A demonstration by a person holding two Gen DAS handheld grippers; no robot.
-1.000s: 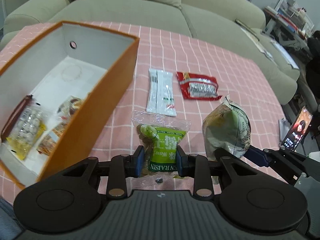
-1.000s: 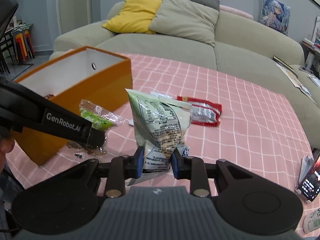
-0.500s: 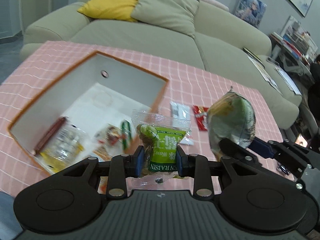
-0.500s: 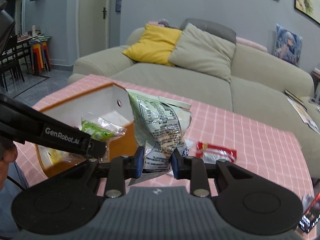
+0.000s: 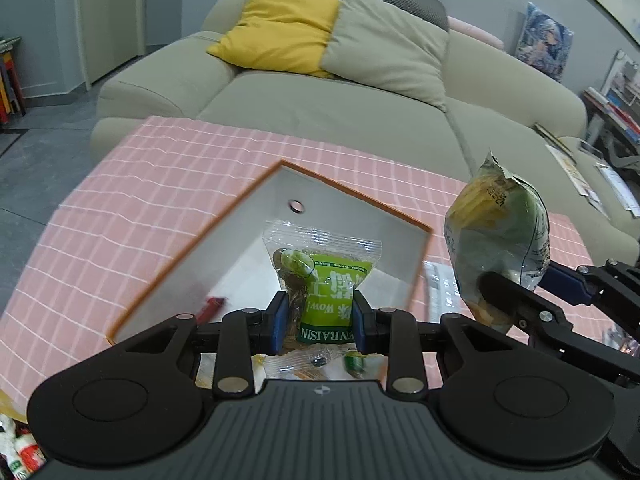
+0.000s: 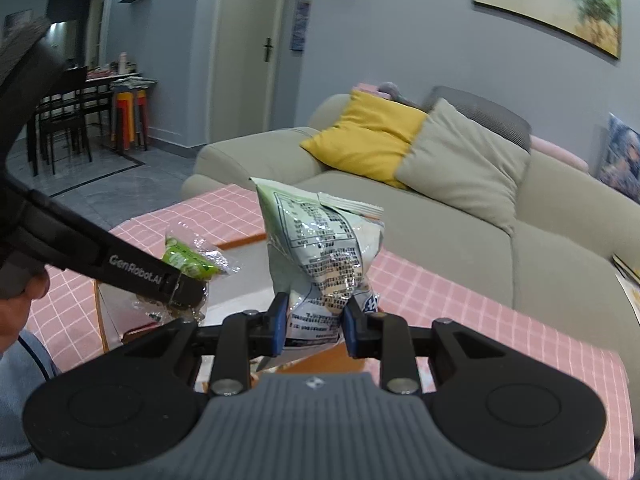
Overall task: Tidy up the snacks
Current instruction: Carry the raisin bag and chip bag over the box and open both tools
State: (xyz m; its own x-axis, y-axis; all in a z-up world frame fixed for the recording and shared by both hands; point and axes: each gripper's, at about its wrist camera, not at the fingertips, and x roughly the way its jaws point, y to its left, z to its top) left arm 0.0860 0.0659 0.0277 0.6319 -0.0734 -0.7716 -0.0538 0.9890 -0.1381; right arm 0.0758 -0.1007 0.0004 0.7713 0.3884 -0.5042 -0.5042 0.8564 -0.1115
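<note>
My left gripper (image 5: 319,326) is shut on a green raisin packet (image 5: 324,284) and holds it in the air above the open orange box (image 5: 224,224), which has a white inside. The packet also shows in the right wrist view (image 6: 192,260). My right gripper (image 6: 313,324) is shut on a puffy pale green snack bag (image 6: 324,256), held upright in the air just right of the box; the bag shows in the left wrist view (image 5: 496,236). A red packet (image 5: 212,304) lies inside the box.
The box stands on a table with a pink checked cloth (image 5: 132,200). A white packet (image 5: 440,284) lies on the cloth right of the box. A beige sofa (image 5: 360,108) with a yellow cushion (image 5: 280,28) is behind the table.
Both grippers have lifted with their snacks and moved left over the orange box. The views tilted up, so the table's loose packets have mostly dropped out of sight.
</note>
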